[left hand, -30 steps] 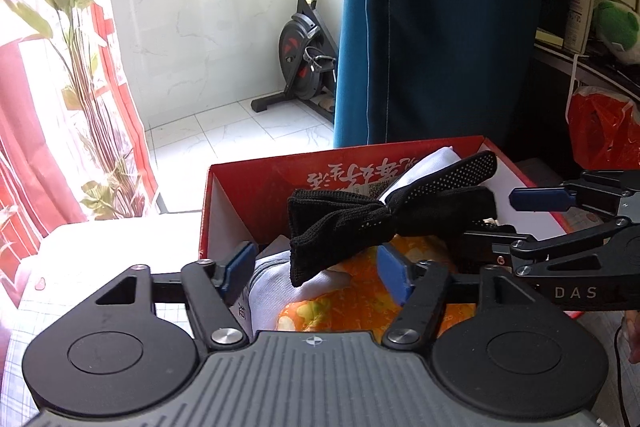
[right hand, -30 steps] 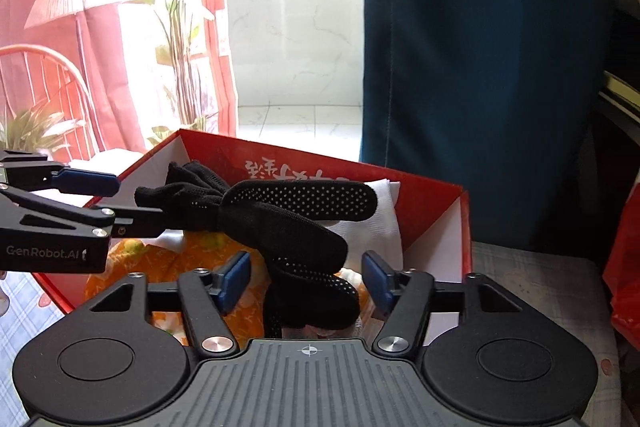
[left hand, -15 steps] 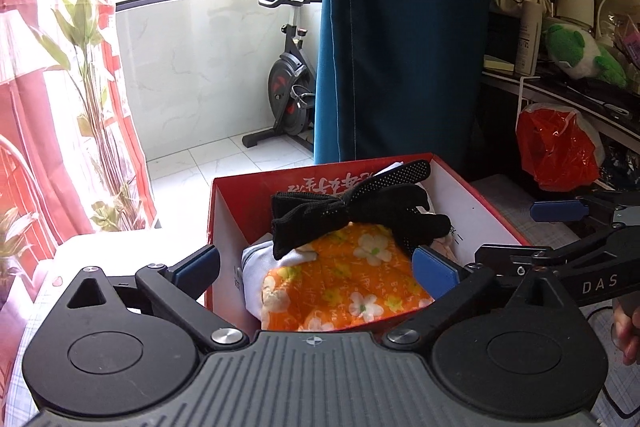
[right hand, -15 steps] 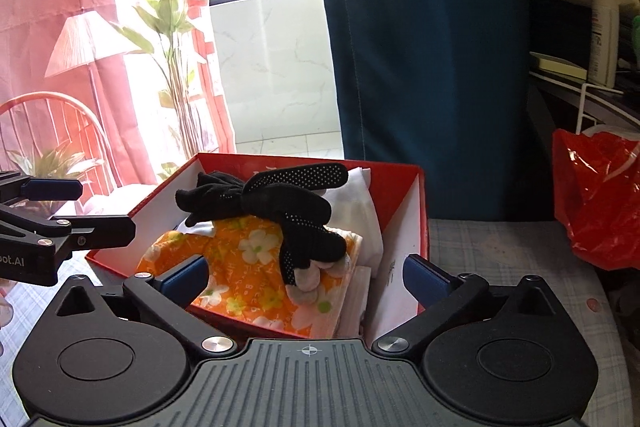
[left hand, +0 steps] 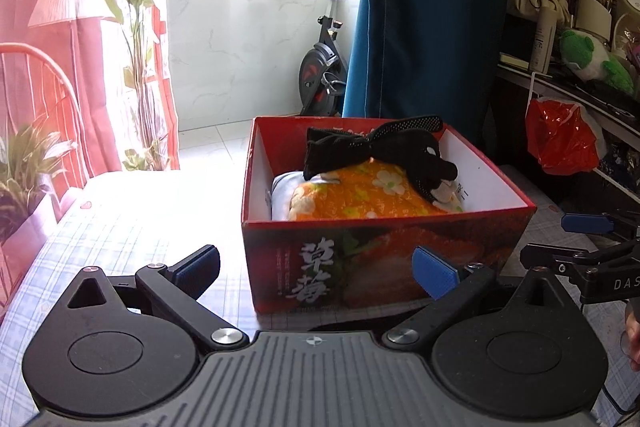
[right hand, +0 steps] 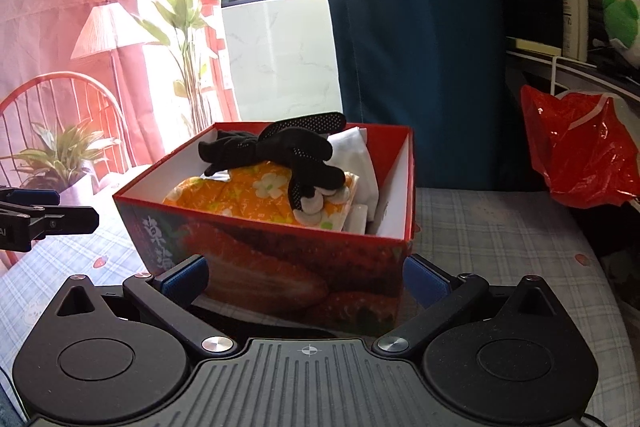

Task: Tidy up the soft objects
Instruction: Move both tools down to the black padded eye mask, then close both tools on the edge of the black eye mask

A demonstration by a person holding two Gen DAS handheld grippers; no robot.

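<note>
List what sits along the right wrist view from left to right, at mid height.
Left gripper → potted plant → red box → blue curtain → red bag.

Box (left hand: 384,267): cardboard, shiny printed red outside w/ strawberry pic, plain matt white inside. Gloves (left hand: 376,147): black knit cloth, soft, w/ tiny bumpy dots. Cloth (left hand: 360,195) under them: orange, flower print, soft, matt. White cloth (right hand: 360,155) at the back, smooth. Table cover (right hand: 500,227): checked fabric, matt. Left gripper (left hand: 316,269) & right gripper (right hand: 306,277): black matt plastic, ribbed top, blue rubbery pads (left hand: 434,273), shiny metal screws. Bag (right hand: 576,147): red plastic, crinkly, glossy. Curtain (right hand: 420,27): blue cloth, matt.
</note>
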